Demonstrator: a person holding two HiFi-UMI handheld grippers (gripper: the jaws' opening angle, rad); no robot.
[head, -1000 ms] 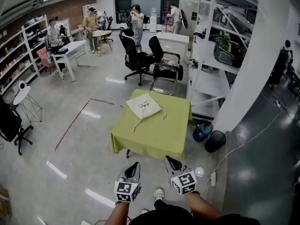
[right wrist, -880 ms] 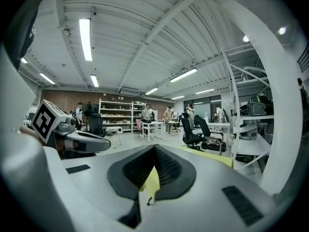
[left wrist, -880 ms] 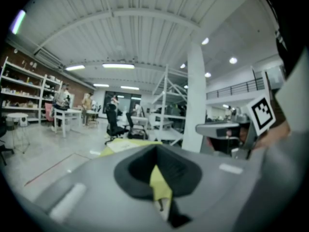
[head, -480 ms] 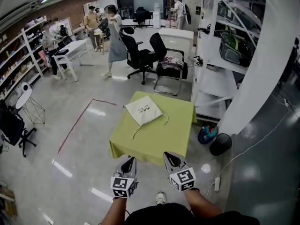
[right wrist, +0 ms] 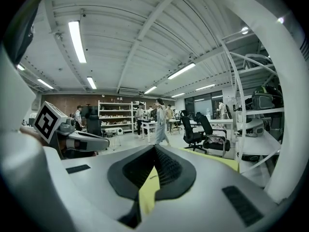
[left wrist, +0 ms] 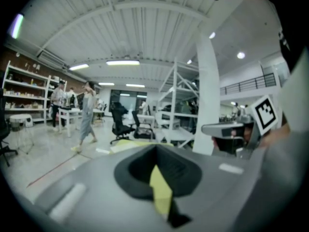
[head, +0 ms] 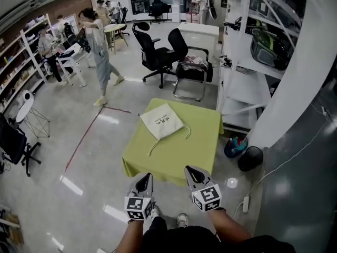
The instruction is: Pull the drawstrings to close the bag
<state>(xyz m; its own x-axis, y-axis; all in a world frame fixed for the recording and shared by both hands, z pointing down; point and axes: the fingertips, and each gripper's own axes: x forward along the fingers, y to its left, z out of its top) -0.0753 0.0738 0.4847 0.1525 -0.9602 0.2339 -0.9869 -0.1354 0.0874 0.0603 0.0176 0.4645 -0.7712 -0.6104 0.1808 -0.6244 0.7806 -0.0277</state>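
A cream drawstring bag (head: 162, 124) lies flat on the far left part of a small table with a yellow-green cloth (head: 202, 141). Its cords trail toward me: one drawstring (head: 154, 146) at the left, another (head: 187, 133) at the right. My left gripper (head: 146, 178) and right gripper (head: 190, 169) hang side by side in front of the table's near edge, well short of the bag. Both are shut and hold nothing. In the left gripper view the gripper (left wrist: 155, 148) points at the table, as does the gripper (right wrist: 154, 148) in the right gripper view.
Right of the table are a white pillar (head: 295, 83), a white shelf rack (head: 247, 88), a blue bucket (head: 234, 146) and a black bin (head: 250, 158). Two office chairs (head: 174, 57) stand behind the table. A person (head: 99, 57) walks at the left. A power strip (head: 246, 203) lies on the floor.
The table and bag have come nearer as I move forward with both grippers. The walking person has crossed from behind the chairs to the left. Both grippers stay shut.
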